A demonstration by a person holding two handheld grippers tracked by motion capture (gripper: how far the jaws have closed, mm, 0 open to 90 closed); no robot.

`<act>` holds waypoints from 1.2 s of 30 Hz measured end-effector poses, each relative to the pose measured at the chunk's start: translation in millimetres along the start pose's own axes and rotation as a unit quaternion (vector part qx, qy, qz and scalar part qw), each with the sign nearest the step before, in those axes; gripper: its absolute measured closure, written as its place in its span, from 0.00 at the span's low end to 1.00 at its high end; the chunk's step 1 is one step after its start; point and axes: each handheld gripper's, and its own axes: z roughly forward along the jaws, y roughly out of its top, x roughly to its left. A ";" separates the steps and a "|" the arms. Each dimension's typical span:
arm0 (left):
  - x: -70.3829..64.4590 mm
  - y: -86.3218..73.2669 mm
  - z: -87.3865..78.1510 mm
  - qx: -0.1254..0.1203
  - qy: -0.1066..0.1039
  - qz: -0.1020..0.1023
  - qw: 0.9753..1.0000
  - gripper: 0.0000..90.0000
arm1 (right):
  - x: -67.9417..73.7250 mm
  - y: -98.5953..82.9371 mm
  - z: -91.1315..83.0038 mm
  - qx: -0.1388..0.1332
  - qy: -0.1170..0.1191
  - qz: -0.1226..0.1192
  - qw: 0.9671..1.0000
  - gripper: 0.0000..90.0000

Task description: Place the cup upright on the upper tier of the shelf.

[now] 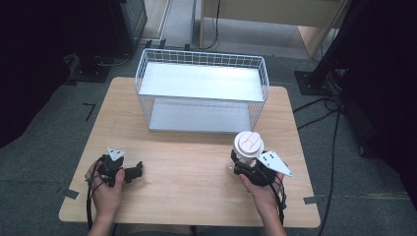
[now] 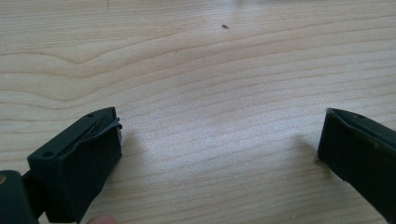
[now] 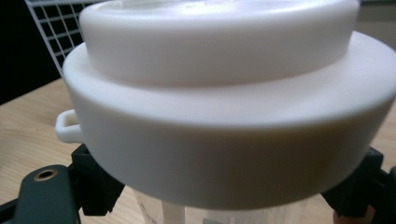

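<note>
1. White wire basket [image 1: 202, 90] is sitting at the far side of the wooden table [image 1: 187, 172], holding two flat grey shelves with nothing resting on them.
2. Right gripper [image 1: 243, 164] is pinching a clear cup [image 1: 248, 147] below its white lid [image 3: 224, 102], near the basket's front right corner; its contents cannot be made out.
3. Left gripper [image 1: 136, 170] is lying low over bare table, jaws spread wide.
</note>
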 end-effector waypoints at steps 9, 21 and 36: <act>0.0 0.0 0.0 0.000 0.000 0.000 1.000 0.00 | 18.2 11.9 5.6 -0.076 -0.042 -0.041 0.995 0.18; -0.2 0.0 0.1 -0.001 0.000 -0.001 1.000 0.00 | 29.0 27.7 6.7 -0.148 -0.048 -0.062 0.986 0.18; 0.0 0.1 -0.1 0.001 0.000 0.000 1.000 0.00 | 32.1 64.1 10.1 -0.195 -0.071 -0.064 0.976 0.18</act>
